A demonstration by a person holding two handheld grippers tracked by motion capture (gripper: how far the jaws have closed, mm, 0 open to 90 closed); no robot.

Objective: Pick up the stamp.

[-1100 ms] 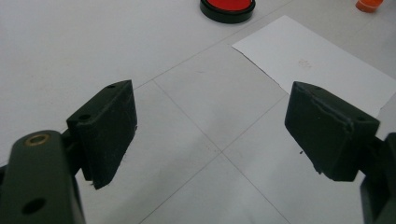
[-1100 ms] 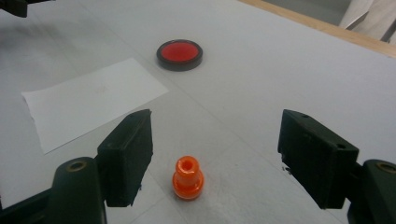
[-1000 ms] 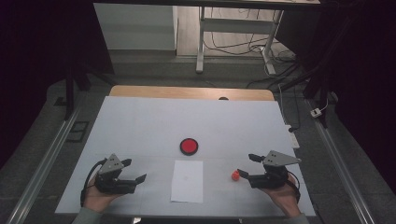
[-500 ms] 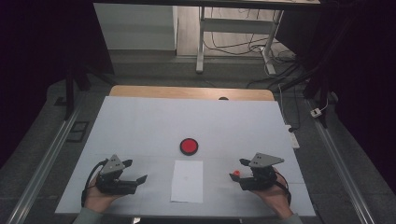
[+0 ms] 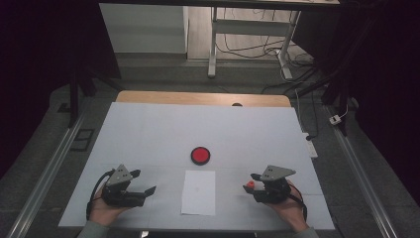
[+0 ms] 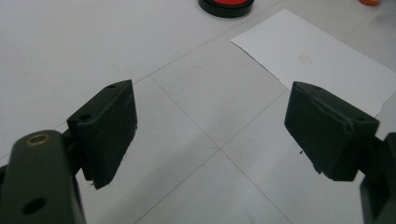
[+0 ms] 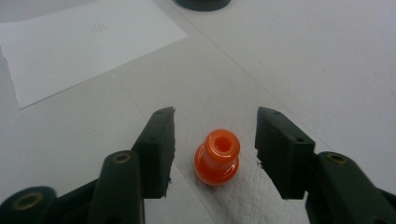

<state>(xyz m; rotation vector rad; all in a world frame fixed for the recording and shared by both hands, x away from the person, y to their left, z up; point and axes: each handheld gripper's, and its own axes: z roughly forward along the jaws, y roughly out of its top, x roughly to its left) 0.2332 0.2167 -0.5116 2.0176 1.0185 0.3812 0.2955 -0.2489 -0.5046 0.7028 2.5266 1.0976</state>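
Observation:
A small orange spool-shaped piece (image 7: pixel 217 156) stands upright on the white table, between the two jaws of my right gripper (image 7: pixel 215 116). There is a gap on each side, so the jaws are open and do not touch it. In the high view the orange piece (image 5: pixel 249 185) sits at the tips of the right gripper (image 5: pixel 253 180), right of the white paper sheet (image 5: pixel 198 192). My left gripper (image 5: pixel 147 190) rests near the table's front left. Its jaws are wide open with nothing between them, and the left gripper (image 6: pixel 210 126) points toward the paper (image 6: pixel 322 60).
A red disc with a black rim (image 5: pixel 200 155) lies just beyond the paper's far edge, and the red disc (image 6: pixel 226 4) is also at the top of the left gripper view. The white table surface (image 5: pixel 198 129) stretches back to a wooden edge. A desk frame and cables stand on the floor beyond.
My right gripper has slid left along the table until its open jaws sit on either side of the orange piece. The left gripper has stayed put.

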